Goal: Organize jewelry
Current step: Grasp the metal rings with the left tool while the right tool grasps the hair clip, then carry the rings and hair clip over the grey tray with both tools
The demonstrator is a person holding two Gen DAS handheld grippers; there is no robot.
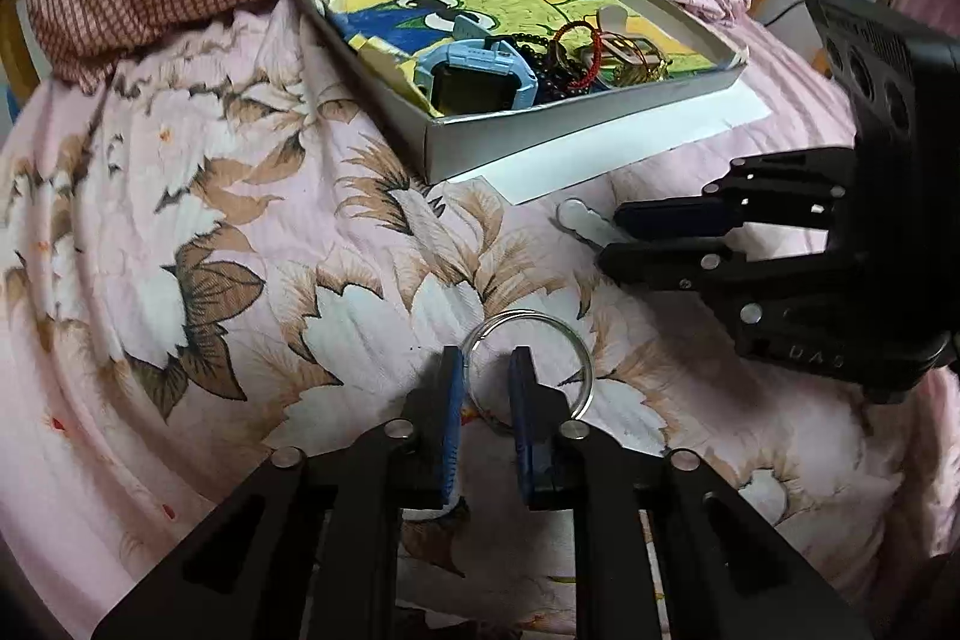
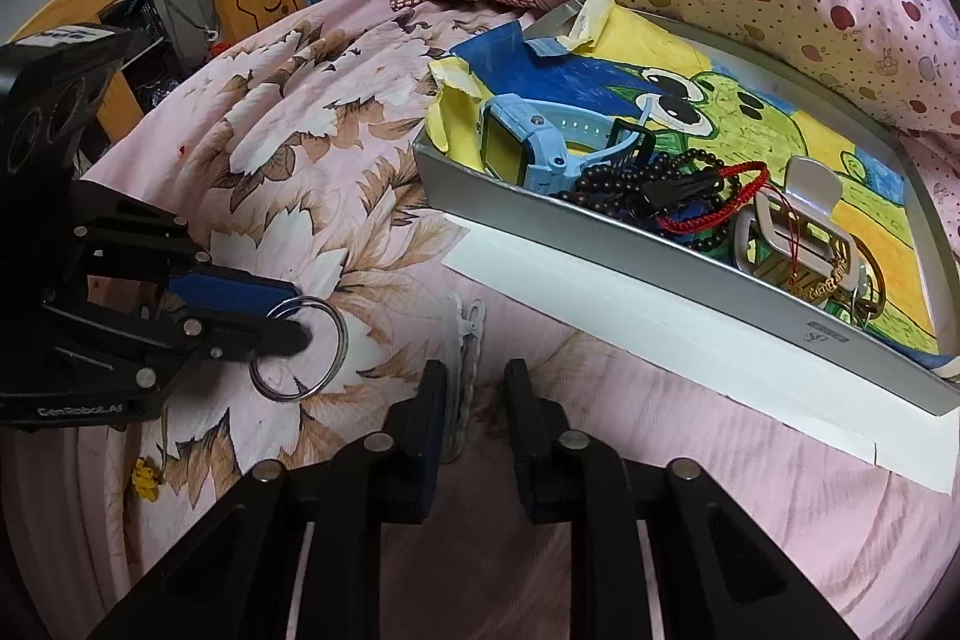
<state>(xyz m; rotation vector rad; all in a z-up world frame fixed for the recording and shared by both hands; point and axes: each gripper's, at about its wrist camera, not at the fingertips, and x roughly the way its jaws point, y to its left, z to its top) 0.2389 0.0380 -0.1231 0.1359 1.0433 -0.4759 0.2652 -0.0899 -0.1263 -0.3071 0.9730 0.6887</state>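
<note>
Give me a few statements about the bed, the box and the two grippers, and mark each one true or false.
1. The silver ring lies on the floral bedsheet, at the left gripper's fingertips. True.
2. The blue watch lies on the bedsheet outside the box. False: it sits inside the grey box.
3. The right gripper has a white hair clip by its fingertips. True.
4. The dark bead bracelet hangs from the right gripper. False: it lies in the box beside the watch.
5. The box's floor is bare grey. False: a drawing of a green cartoon animal lines it.
</note>
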